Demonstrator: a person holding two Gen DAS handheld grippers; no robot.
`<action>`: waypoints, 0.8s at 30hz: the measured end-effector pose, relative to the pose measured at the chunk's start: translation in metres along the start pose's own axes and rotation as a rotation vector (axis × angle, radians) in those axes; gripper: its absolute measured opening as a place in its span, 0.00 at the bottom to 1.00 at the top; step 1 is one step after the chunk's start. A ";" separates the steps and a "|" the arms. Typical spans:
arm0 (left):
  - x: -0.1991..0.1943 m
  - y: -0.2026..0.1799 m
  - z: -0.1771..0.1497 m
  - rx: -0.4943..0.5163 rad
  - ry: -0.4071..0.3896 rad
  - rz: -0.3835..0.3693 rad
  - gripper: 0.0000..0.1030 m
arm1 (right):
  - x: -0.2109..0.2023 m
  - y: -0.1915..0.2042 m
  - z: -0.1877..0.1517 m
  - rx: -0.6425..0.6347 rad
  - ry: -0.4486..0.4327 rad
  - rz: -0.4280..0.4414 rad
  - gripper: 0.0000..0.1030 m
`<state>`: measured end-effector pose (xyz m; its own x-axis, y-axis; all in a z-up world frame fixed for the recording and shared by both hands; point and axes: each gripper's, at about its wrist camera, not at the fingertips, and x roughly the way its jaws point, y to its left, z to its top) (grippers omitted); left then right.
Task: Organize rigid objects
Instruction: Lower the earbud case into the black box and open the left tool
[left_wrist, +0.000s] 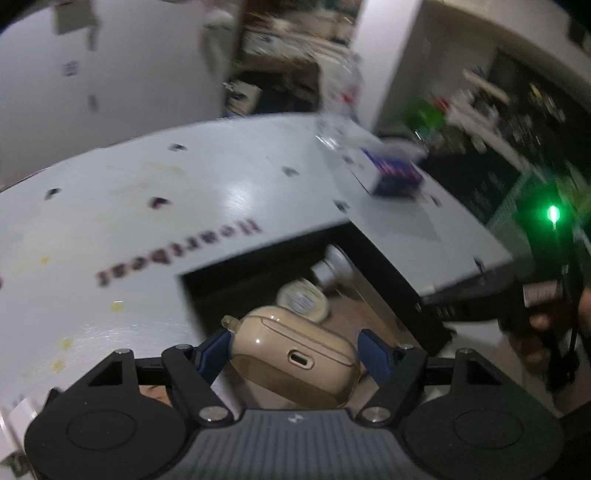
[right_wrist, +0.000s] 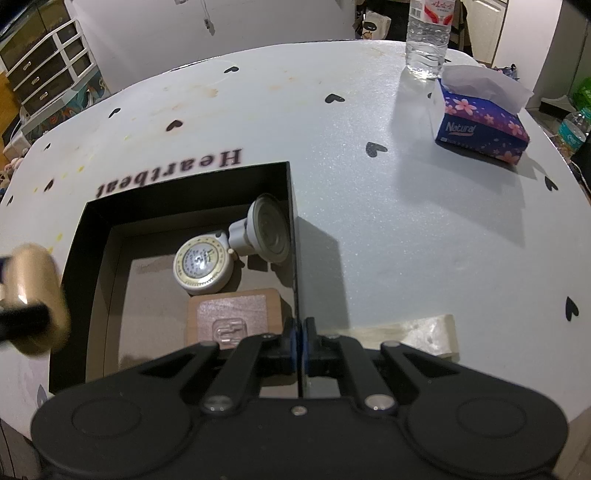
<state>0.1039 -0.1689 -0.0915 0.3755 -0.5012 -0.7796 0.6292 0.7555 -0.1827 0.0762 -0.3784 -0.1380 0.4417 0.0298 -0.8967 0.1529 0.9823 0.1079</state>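
My left gripper (left_wrist: 295, 350) is shut on a beige earbud case (left_wrist: 295, 354), its charging port facing the camera, held in the air over the near left corner of the black box (left_wrist: 391, 269). In the right wrist view the earbud case (right_wrist: 35, 295) is a blur at the left edge, beside the black box (right_wrist: 92, 221). My right gripper (right_wrist: 300, 339) is shut on the box's thin right wall (right_wrist: 295, 229). Inside lie a round tape measure (right_wrist: 202, 264), a white suction-cup piece (right_wrist: 266, 229) and a pinkish flat case (right_wrist: 232, 321).
The white table (right_wrist: 369, 203) carries printed hearts and the word Heartbeat. A blue tissue box (right_wrist: 480, 125) and a clear water bottle (right_wrist: 426, 37) stand at its far right. A pale translucent block (right_wrist: 424, 332) lies by the near edge. A hand (left_wrist: 543, 321) shows at the right.
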 end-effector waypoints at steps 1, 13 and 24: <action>0.007 -0.005 0.001 0.027 0.020 -0.010 0.73 | 0.000 0.000 0.000 0.001 0.000 0.000 0.04; 0.072 -0.017 0.007 0.194 0.254 -0.100 0.73 | 0.000 -0.001 -0.001 0.009 -0.003 0.000 0.04; 0.086 -0.024 0.006 0.209 0.335 -0.136 0.88 | 0.000 -0.002 -0.001 0.016 -0.004 -0.001 0.04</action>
<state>0.1255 -0.2324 -0.1502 0.0592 -0.3997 -0.9147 0.7953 0.5727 -0.1987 0.0748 -0.3802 -0.1388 0.4448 0.0281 -0.8952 0.1677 0.9792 0.1141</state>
